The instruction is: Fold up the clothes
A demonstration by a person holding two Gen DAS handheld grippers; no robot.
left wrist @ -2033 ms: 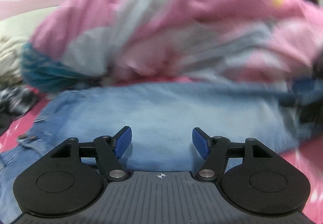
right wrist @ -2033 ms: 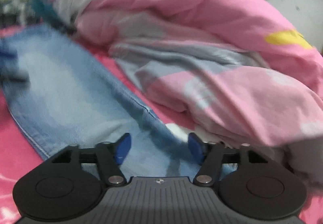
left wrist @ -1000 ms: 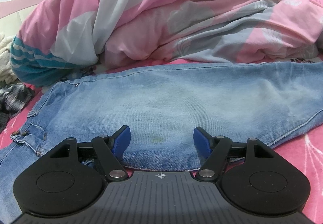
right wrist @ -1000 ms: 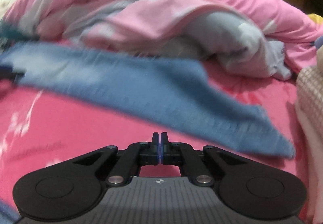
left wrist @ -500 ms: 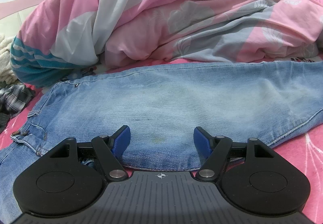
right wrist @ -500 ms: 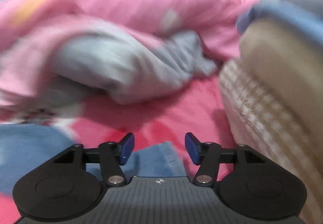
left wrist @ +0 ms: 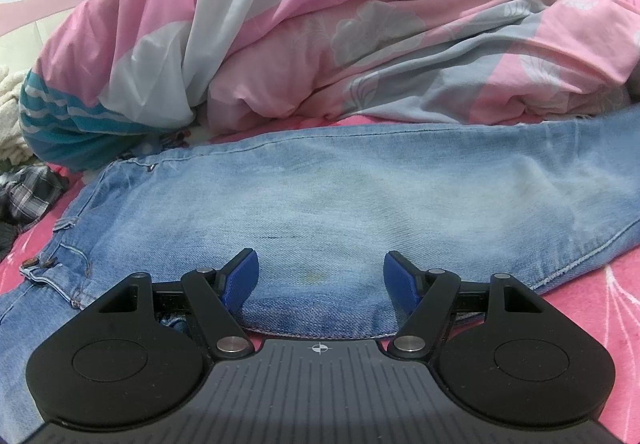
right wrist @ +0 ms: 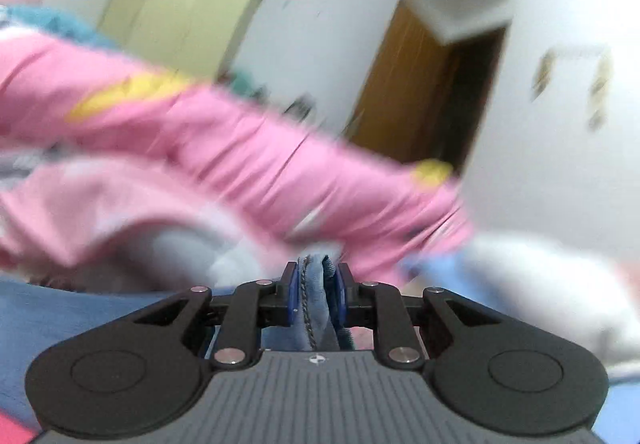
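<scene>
Nearest the lens in the right wrist view, the right gripper (right wrist: 316,296) has just been closing and now pinches a bunched fold of blue denim, the hem end of the jeans (right wrist: 314,304), stitched edge showing between the blue pads; the frame is heavily motion-blurred. Risk, judged from this: only a narrow bunch of hem sits between the pads, so a fast swing could pull it free, and the leg would then drop in a heap rather than fold over cleanly. A second risk is that the lifted leg drags against the pink and grey duvet (right wrist: 248,160), which lies just behind the grip in mid frame, and twists the fold line. Beyond the duvet, a brown door (right wrist: 404,92) and a white wall fill the upper right. In the left wrist view, the left gripper (left wrist: 319,280) stands with its jaws well apart at the lower centre, holding nothing; whether its pads touch the cloth cannot be told, though the near edge of the jeans (left wrist: 320,200) lies directly between and beneath them. The jeans lie flat across the middle of the frame on the pink bedsheet (left wrist: 600,300), waistband toward the lower left, leg running off to the right. If the left claw does not pin the cloth, the whole garment may slide. Behind, the duvet (left wrist: 360,24) is heaped across the upper frame, with plaid cloth (left wrist: 28,188) at the left edge.
</scene>
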